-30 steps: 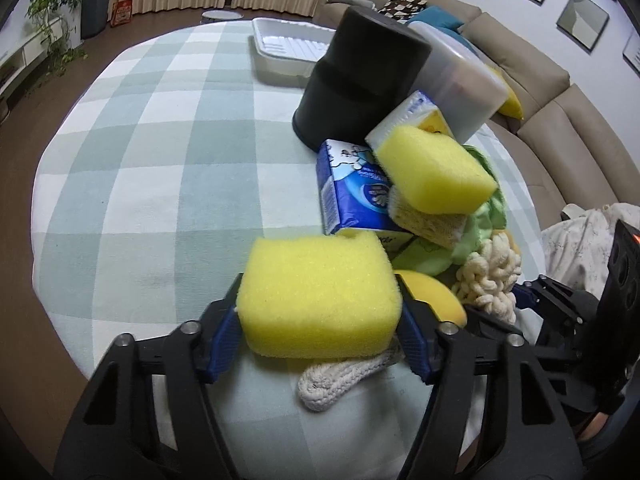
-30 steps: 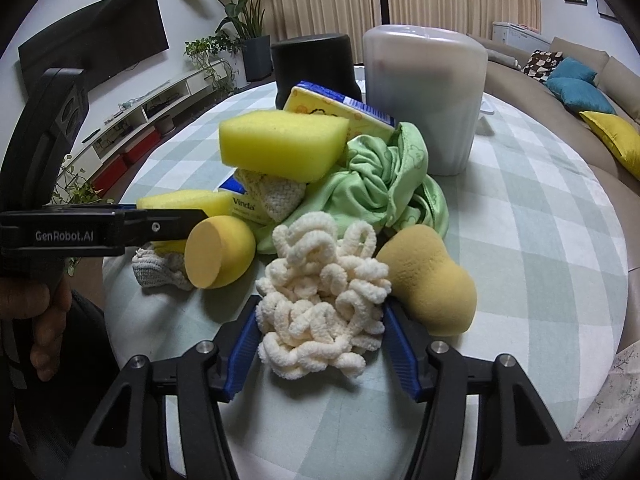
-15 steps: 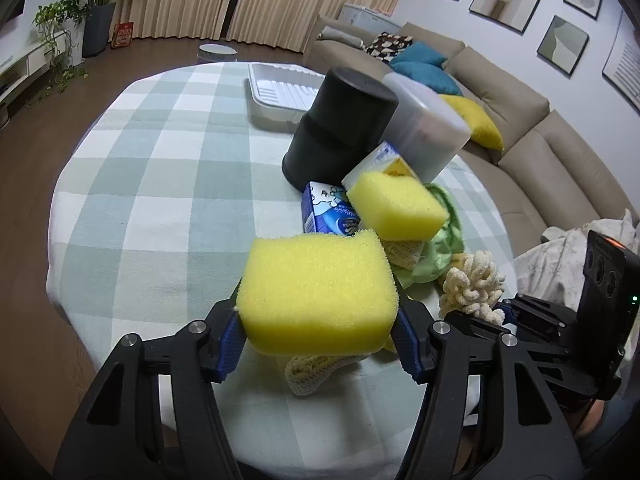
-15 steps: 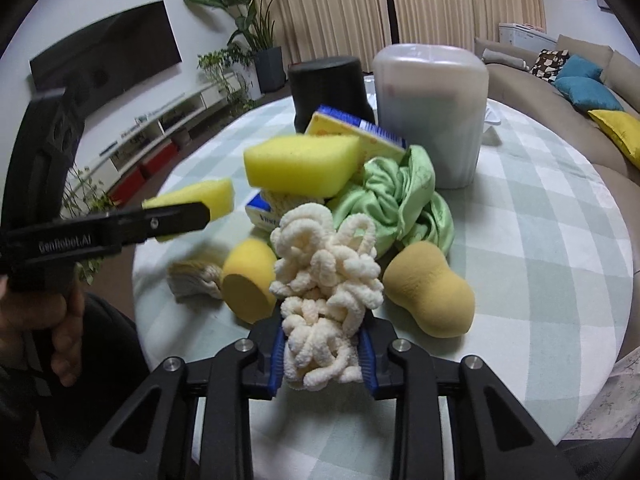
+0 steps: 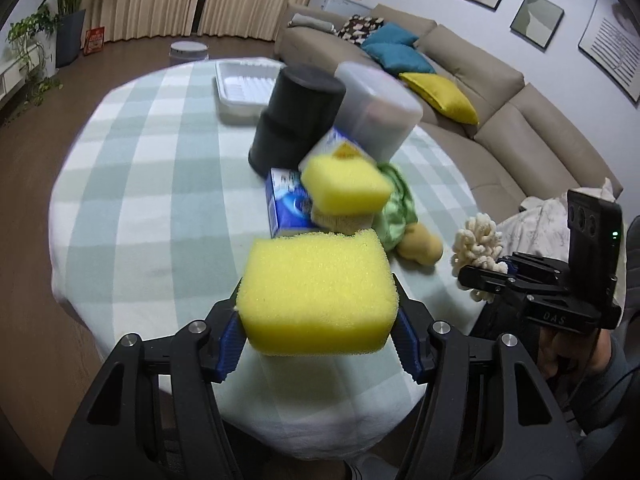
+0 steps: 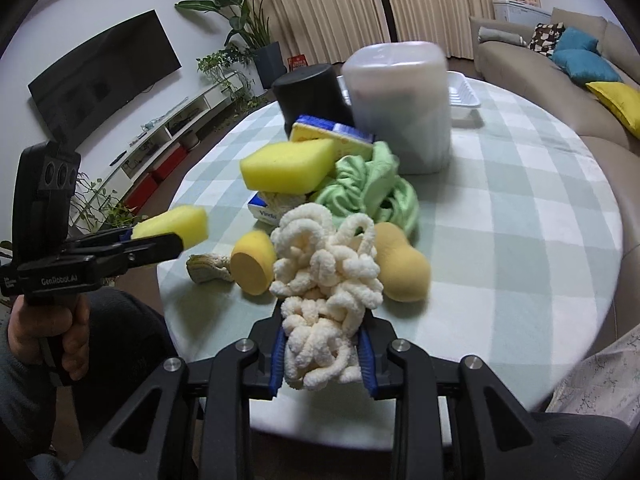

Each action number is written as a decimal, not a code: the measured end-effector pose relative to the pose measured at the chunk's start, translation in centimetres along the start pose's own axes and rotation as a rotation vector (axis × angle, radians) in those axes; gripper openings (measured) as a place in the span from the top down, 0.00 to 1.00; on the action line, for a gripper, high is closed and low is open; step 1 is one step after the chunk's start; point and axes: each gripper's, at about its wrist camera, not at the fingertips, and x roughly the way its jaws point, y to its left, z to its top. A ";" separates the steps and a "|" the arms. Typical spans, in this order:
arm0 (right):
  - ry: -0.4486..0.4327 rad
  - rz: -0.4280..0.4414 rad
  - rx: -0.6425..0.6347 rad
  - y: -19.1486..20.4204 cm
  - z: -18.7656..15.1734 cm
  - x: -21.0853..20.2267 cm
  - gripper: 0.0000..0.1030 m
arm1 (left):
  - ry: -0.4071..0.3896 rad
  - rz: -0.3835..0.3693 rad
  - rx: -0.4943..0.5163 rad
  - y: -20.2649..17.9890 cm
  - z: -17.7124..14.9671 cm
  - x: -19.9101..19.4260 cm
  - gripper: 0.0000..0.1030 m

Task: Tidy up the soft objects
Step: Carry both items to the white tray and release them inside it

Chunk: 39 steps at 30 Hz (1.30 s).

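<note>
My left gripper [image 5: 318, 344] is shut on a yellow sponge [image 5: 316, 290] and holds it above the table's near edge; it also shows in the right wrist view [image 6: 172, 224]. My right gripper [image 6: 322, 360] is shut on a cream chenille mop cloth [image 6: 326, 280], lifted off the table; the cloth shows in the left wrist view [image 5: 478, 248]. On the table lie a second yellow sponge [image 6: 288, 166], a green cloth [image 6: 368, 196], a tan gourd-shaped sponge [image 6: 402, 266], a round yellow sponge [image 6: 252, 268] and a knitted cloth [image 6: 206, 268].
A black bin [image 5: 296, 120] and a translucent bin [image 5: 376, 110] stand upside down behind the pile. A white tray [image 5: 244, 86] lies at the far side. Tissue packs [image 5: 288, 206] sit under the pile. A sofa [image 5: 500, 112] curves to the right.
Both grippers have risen and drawn back from the pile. The left carries the yellow sponge up; the right closed on the chenille cloth and lifted it.
</note>
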 end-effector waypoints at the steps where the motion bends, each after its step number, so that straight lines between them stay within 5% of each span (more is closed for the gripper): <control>1: -0.004 -0.009 0.003 -0.6 0.2 -0.5 0.69 | -0.007 0.002 0.000 0.1 0.4 -0.1 0.42; 14: -0.075 -0.159 0.097 -10.8 5.0 -4.2 0.69 | -0.105 0.120 -0.072 6.1 6.8 -0.7 0.42; 26: -0.131 -0.342 0.120 -20.8 11.6 -6.0 0.69 | -0.166 0.231 -0.007 9.6 14.9 0.4 0.42; 39: -0.169 -0.328 0.093 -24.7 21.1 -2.7 0.69 | -0.159 0.265 0.128 8.5 24.7 6.3 0.42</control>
